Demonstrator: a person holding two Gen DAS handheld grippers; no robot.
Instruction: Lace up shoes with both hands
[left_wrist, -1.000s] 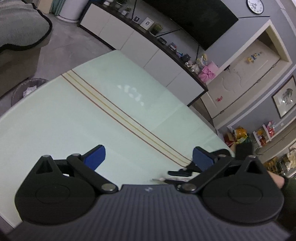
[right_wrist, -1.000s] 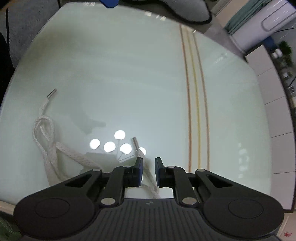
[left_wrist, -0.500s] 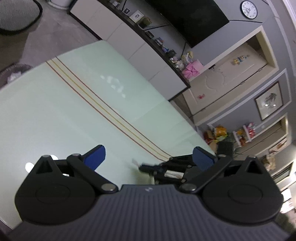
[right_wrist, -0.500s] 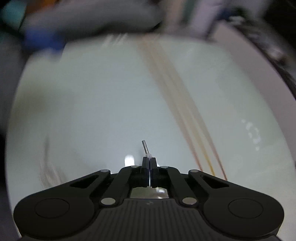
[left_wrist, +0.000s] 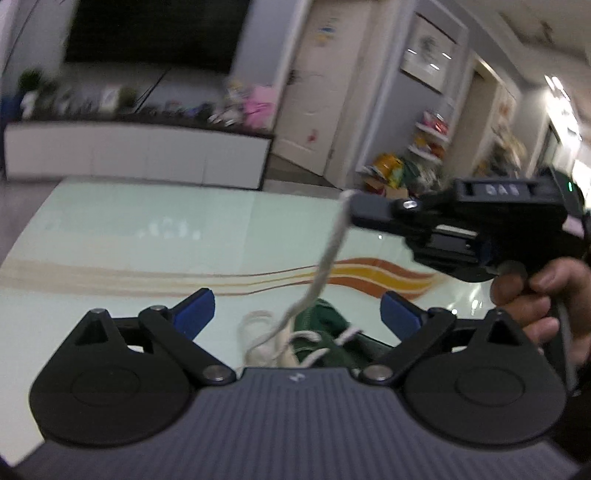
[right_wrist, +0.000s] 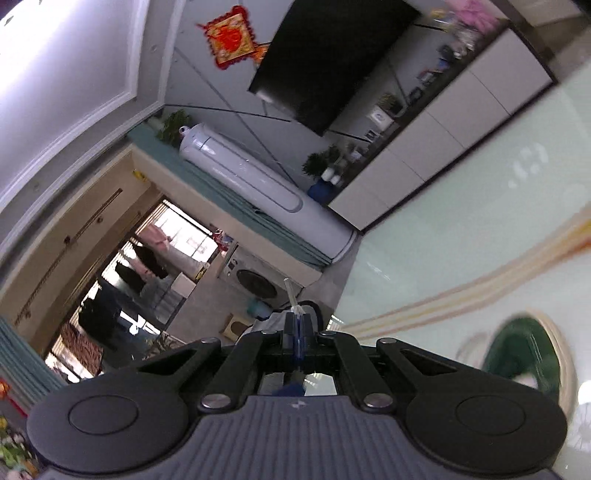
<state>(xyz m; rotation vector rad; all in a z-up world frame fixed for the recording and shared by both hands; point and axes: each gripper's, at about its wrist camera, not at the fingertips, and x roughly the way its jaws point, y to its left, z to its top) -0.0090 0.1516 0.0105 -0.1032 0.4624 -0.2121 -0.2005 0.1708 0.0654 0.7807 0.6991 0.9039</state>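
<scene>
The right gripper (right_wrist: 294, 332) is clamped on the white lace (left_wrist: 330, 254) near its tip, lifting it above the green shoe (left_wrist: 325, 334) on the near table (left_wrist: 147, 236). The left gripper (left_wrist: 297, 308) gapes wide, empty. Threading looks barely begun; most eyelets seem left.

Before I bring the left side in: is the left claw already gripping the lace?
No, the left claw stands wide open, and the lace hangs from the shut right claw.
</scene>
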